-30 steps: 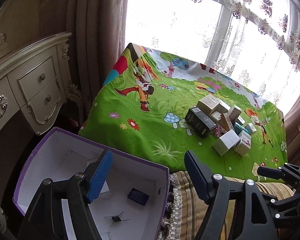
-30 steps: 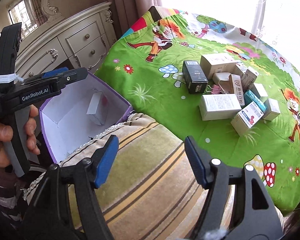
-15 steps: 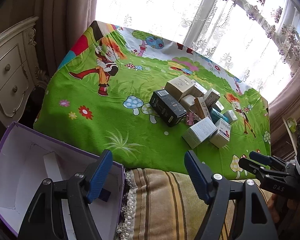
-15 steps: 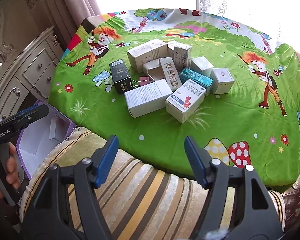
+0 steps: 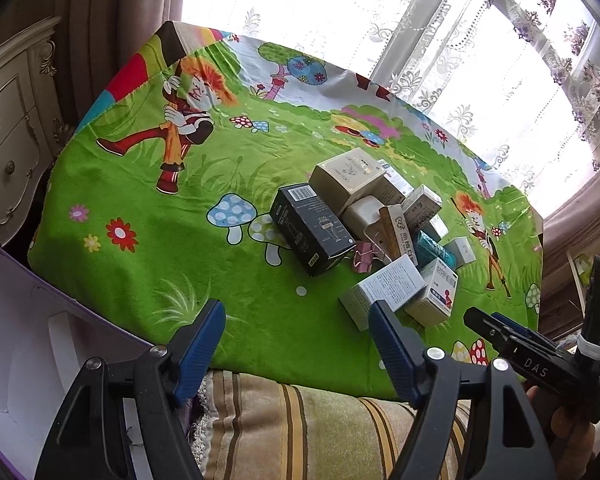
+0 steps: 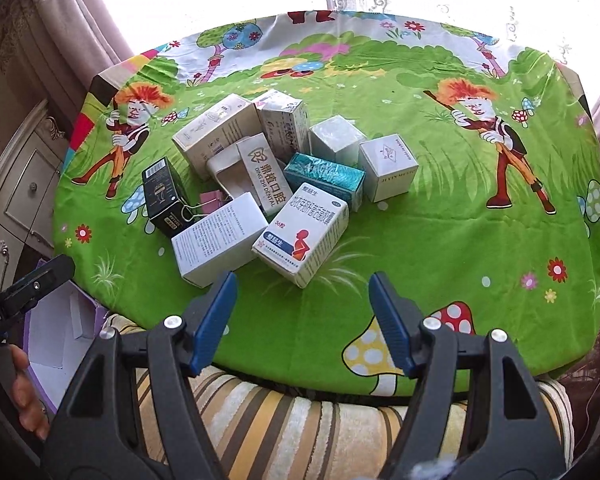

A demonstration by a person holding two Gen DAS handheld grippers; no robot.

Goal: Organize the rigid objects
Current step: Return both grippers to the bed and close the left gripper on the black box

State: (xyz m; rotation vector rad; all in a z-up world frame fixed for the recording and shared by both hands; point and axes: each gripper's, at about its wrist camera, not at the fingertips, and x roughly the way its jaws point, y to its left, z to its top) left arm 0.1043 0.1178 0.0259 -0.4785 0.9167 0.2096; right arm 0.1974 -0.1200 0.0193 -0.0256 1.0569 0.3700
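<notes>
At about eight o'clock sits the purple box point(image 6: 82, 320), white inside, just off the edge of the green cloth point(image 6: 440, 240). The small boxes most likely go in there. The left gripper point(image 5: 296, 344) is wide open with nothing in it.

Next comes the black box point(image 6: 162, 196), then a pink clip point(image 6: 212, 202) touching it, which could slide or snag. The pile of boxes fills the middle. They are card, so they look light and stiff, but a hard squeeze could dent them. The white box point(image 6: 220, 240) and the box with the red figure point(image 6: 302, 234) lie nearest, at twelve o'clock from the right gripper point(image 6: 302, 320), which is open and empty too. Take one by its two long flat sides. They lean on each other, so lifting one may tip the rest
</notes>
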